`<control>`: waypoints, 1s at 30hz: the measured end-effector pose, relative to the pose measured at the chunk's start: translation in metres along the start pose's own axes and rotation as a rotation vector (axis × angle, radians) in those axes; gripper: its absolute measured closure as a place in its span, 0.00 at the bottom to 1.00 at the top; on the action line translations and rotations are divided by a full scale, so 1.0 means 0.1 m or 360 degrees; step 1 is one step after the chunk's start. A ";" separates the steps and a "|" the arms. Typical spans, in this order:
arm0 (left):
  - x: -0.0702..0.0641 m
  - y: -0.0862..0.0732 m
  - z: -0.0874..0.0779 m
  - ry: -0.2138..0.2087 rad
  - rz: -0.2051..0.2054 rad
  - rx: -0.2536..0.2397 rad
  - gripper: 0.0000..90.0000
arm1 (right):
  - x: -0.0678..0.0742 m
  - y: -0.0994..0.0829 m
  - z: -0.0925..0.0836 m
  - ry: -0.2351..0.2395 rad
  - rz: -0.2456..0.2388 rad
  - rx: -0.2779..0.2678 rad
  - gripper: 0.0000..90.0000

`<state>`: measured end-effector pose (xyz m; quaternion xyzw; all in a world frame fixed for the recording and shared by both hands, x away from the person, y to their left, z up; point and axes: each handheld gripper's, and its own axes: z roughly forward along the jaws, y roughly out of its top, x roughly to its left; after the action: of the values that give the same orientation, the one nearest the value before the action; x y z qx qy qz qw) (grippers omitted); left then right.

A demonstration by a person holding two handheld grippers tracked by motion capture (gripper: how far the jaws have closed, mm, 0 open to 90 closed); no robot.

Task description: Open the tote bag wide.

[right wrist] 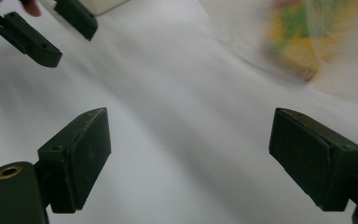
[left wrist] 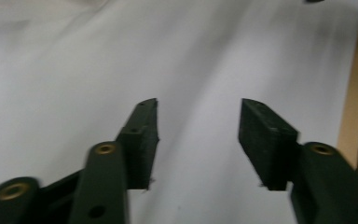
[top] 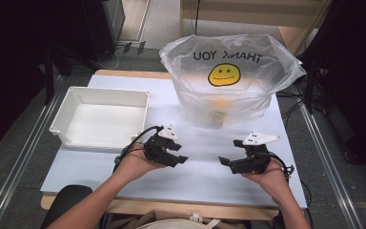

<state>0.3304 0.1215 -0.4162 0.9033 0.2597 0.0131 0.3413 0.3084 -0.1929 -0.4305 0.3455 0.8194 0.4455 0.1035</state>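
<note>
My left gripper [top: 181, 152] hovers low over the white table [top: 200, 183] at centre left, jaws open and pointing right with nothing between them [left wrist: 199, 101]. Facing it, my right gripper [top: 228, 152] is held at centre right, jaws open wide and empty [right wrist: 189, 112]. The right gripper view also catches the left gripper [right wrist: 73, 45] at its top left. Behind both stands a clear plastic bag [top: 228, 71] printed with a yellow smiley and "THANK YOU". A colourful packet [right wrist: 298, 42] shows blurred through its wall, and something yellowish [top: 217, 117] lies at its bottom.
A white rectangular tray [top: 100, 90] with nothing visible in it sits at the table's left, just beyond the left hand. The table's wooden front edge [top: 171, 207] runs below the forearms. Dark equipment and cables flank the table on both sides.
</note>
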 end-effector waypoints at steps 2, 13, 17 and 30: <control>0.03 -0.02 0.02 -0.0074 -0.0051 0.0007 0.47 | -0.01 -0.02 -0.03 0.0033 0.0005 0.0002 0.18; 0.03 -0.02 0.00 -0.0134 -0.0068 -0.0069 0.33 | -0.04 -0.02 -0.03 0.0096 0.0025 0.0077 0.36; 0.03 -0.04 -0.02 -0.0133 -0.0042 -0.0044 0.45 | -0.06 -0.02 -0.06 0.0076 0.0028 0.0082 0.39; 0.04 -0.03 -0.05 -0.0150 -0.0158 -0.0018 0.59 | -0.06 -0.02 -0.08 0.0099 0.0016 0.0064 0.42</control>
<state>0.3318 0.1283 -0.4148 0.8870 0.2876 -0.0448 0.3584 0.3082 -0.2033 -0.4278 0.3374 0.8293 0.4400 0.0688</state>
